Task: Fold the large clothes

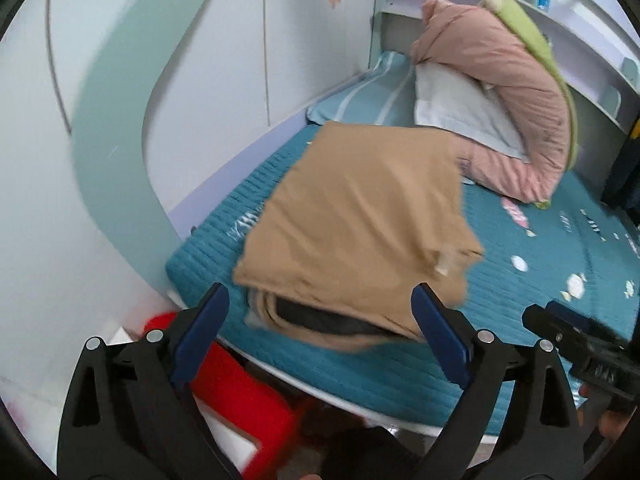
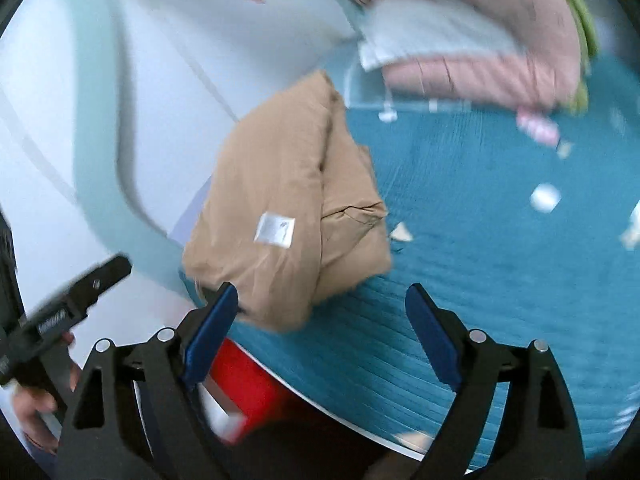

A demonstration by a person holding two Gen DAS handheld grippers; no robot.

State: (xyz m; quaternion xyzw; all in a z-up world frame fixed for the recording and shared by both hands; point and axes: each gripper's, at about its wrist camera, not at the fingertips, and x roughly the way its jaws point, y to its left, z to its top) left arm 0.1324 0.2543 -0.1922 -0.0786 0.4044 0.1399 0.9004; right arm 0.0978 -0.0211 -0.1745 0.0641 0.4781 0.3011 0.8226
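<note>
Left gripper (image 1: 320, 320): jaws wide apart, holding nothing, just short of the garment's near edge.
Right gripper (image 2: 322, 320): also spread and empty, near the bundle's near corner.
Garment (image 1: 360, 216): tan, folded into a thick rectangle on the teal bed (image 1: 540, 248), by the wall-side edge.
Risk: the bundle overhangs the rim slightly; a nudge could tip it off or spring the layers loose.
Pink quilt (image 1: 508, 92): heaped behind, apart.

Red object (image 1: 240, 396) under the bed edge: partly hidden by the gripper fingers, identity not determinable. Pink quilt (image 2: 480, 32): cut off by the frame top, blurred. Bedsheet motifs (image 2: 544, 196): smeared, unreadable.
</note>
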